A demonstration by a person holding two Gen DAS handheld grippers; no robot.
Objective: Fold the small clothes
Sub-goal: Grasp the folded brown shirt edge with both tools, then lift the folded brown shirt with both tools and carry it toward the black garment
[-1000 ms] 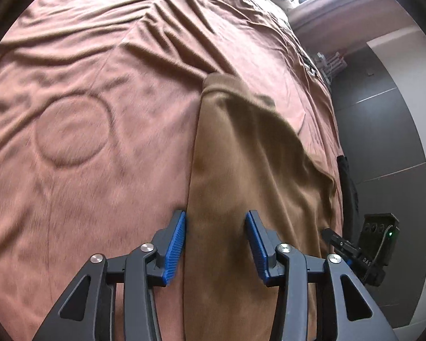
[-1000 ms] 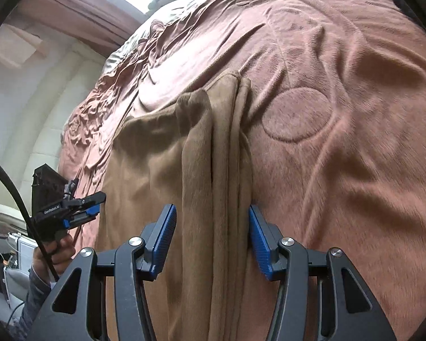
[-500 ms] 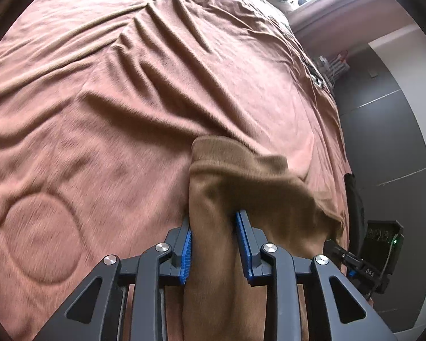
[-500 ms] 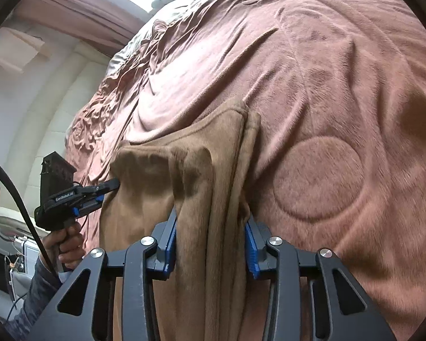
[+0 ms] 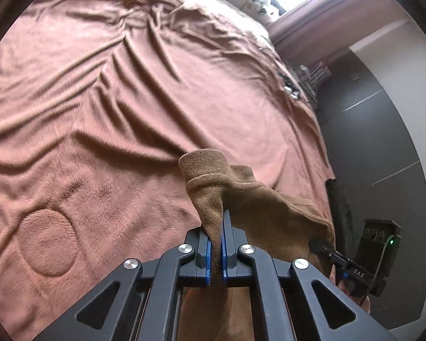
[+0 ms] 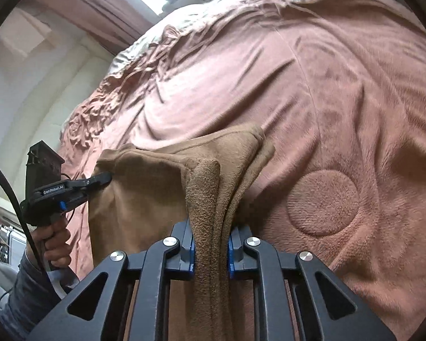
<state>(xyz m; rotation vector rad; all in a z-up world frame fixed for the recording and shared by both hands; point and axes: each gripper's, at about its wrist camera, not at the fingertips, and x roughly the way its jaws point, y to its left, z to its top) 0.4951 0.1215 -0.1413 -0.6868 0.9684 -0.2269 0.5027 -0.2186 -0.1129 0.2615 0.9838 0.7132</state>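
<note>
A brown garment (image 5: 258, 199) is held bunched above a wrinkled pink blanket (image 5: 113, 113) spread on the bed. One edge is clamped tight in the left gripper (image 5: 216, 253). A thicker fold is pinched in the right gripper (image 6: 210, 253), whose jaws are closing on the cloth.

Fuzzy brown cloth garment (image 6: 156, 199); plush pink blanket (image 6: 340, 99).

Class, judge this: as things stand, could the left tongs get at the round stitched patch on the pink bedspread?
Probably not yet: the left tongs are shut on the brown garment, though nothing lies over the round patch.
</note>
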